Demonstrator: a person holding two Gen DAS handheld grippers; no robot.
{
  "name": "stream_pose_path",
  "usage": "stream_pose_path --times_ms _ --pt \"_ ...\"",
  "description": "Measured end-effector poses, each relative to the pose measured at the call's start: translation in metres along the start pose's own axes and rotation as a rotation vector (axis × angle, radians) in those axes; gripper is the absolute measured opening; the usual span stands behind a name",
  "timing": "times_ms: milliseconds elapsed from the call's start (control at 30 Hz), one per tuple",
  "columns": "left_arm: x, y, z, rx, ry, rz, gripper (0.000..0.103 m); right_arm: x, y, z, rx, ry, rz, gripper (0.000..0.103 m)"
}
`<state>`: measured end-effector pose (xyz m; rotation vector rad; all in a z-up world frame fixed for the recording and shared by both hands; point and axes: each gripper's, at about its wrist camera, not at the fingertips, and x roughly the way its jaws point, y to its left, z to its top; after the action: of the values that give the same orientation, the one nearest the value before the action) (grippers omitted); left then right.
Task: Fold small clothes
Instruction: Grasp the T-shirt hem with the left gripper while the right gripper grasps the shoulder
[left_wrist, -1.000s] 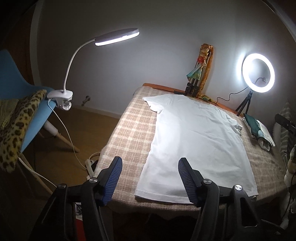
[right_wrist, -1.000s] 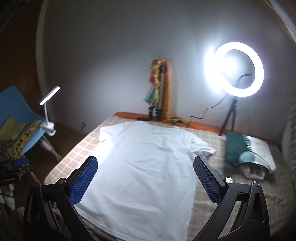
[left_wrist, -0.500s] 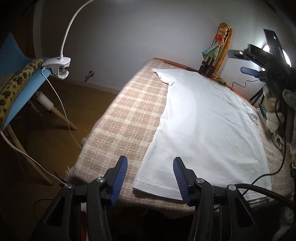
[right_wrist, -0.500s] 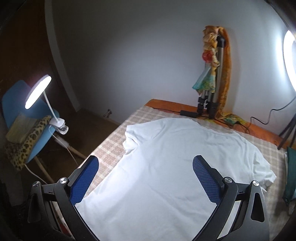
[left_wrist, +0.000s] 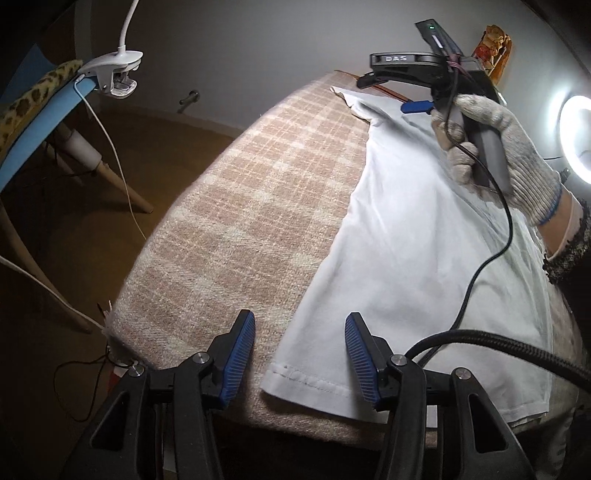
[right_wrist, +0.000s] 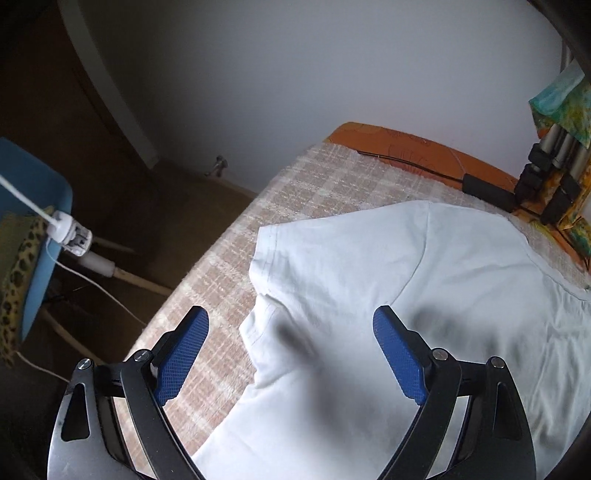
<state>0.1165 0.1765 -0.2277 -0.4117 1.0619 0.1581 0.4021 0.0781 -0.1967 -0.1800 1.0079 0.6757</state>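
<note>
A white T-shirt (left_wrist: 417, 236) lies flat on a plaid-covered table (left_wrist: 251, 206). My left gripper (left_wrist: 300, 354) is open and empty, just above the shirt's near left hem corner (left_wrist: 280, 380). My right gripper (right_wrist: 290, 350) is open and empty, hovering over the shirt's left sleeve (right_wrist: 303, 266) near the armpit. In the left wrist view the right gripper (left_wrist: 415, 107) shows at the far end, held by a gloved hand (left_wrist: 495, 144).
A blue chair (left_wrist: 33, 122) with a leopard-print cloth and a clamped lamp (left_wrist: 114, 74) stands left of the table. A ring light (left_wrist: 576, 140) glows at the right. A tripod (right_wrist: 550, 173) with colourful cloth stands at the table's far edge. Cables trail on the floor.
Both grippers have moved forward and down toward the shirt: the left to the hem corner, the right to the left sleeve. The left jaws have narrowed a little.
</note>
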Motion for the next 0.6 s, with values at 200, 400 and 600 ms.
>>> stream_pose_path --times_ms 200,400,600 --pt "0.0 -0.003 0.0 -0.013 0.005 -0.032 0.052 0.035 0.006 0.018 -0.024 0.063 -0.103 0.09" --pt "-0.007 -0.005 -0.005 -0.023 0.0 -0.03 0.037 0.037 0.007 0.012 -0.066 0.069 -0.17 0.083" --pt "-0.008 -0.007 -0.008 -0.012 -0.002 -0.08 0.01 0.025 0.006 0.01 -0.112 0.04 -0.208 0.027"
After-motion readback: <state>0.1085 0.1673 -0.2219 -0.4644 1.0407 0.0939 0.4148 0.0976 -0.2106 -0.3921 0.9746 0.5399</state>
